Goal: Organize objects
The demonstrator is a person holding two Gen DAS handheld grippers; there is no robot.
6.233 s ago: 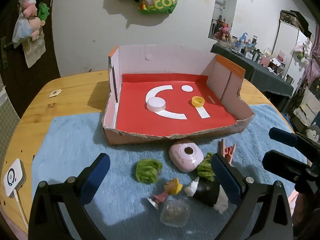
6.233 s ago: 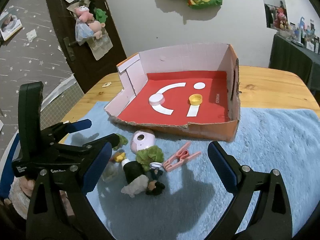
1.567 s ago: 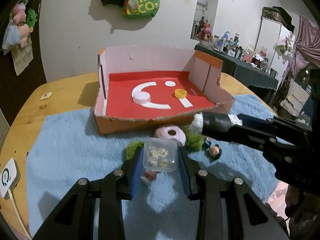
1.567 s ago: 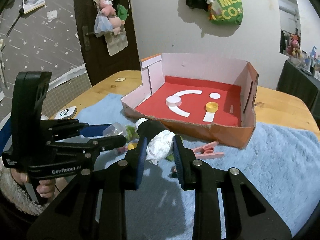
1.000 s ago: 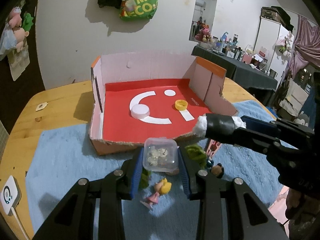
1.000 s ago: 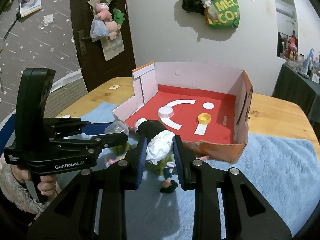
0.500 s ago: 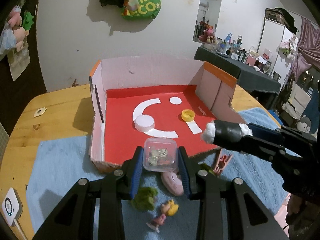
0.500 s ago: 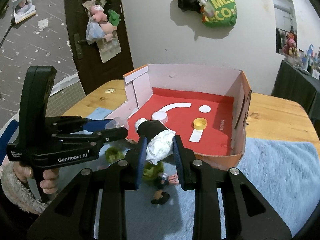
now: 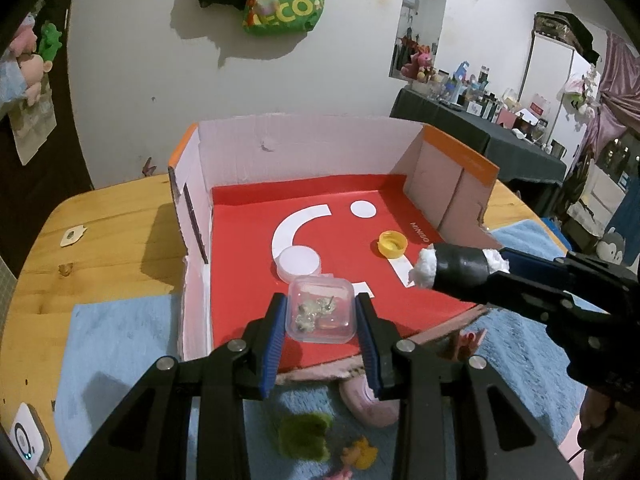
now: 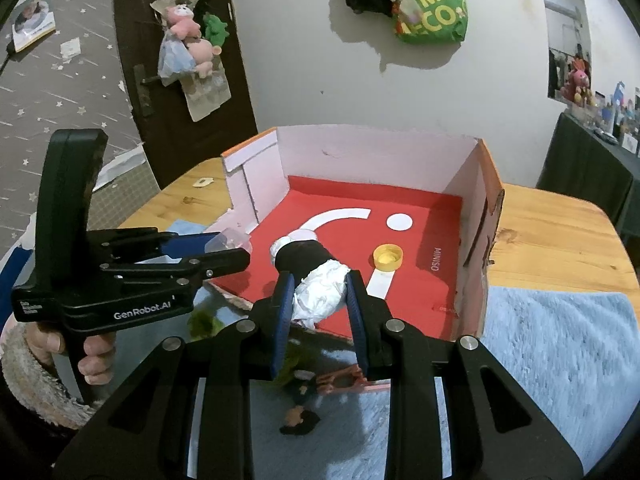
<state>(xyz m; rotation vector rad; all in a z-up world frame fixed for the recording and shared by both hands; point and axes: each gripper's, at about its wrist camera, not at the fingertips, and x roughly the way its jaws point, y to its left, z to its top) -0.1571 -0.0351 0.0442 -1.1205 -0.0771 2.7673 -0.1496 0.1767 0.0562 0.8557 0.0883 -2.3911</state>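
My left gripper point(image 9: 320, 320) is shut on a small clear plastic box point(image 9: 320, 310) and holds it above the front part of the red-floored cardboard box point(image 9: 248, 248). My right gripper point(image 10: 318, 304) is shut on a black roll stuffed with white paper point(image 10: 308, 268), held over the same cardboard box point(image 10: 420, 240) near its front edge. The roll also shows in the left wrist view point(image 9: 456, 266). A white lid point(image 9: 299, 262) and a yellow cap point(image 9: 393, 243) lie inside the box.
On the blue mat point(image 9: 112, 344) in front of the box lie a pink round item point(image 9: 372, 404), a green fuzzy piece point(image 9: 304, 436), a small yellow-haired figure point(image 9: 358, 458), a pink clothespin point(image 9: 466, 342) and a dark-haired figure point(image 10: 298, 420). A white device point(image 9: 26, 440) sits at the table's left edge.
Both grippers, each holding its object, have moved forward from above the mat to over the cardboard box's front part.
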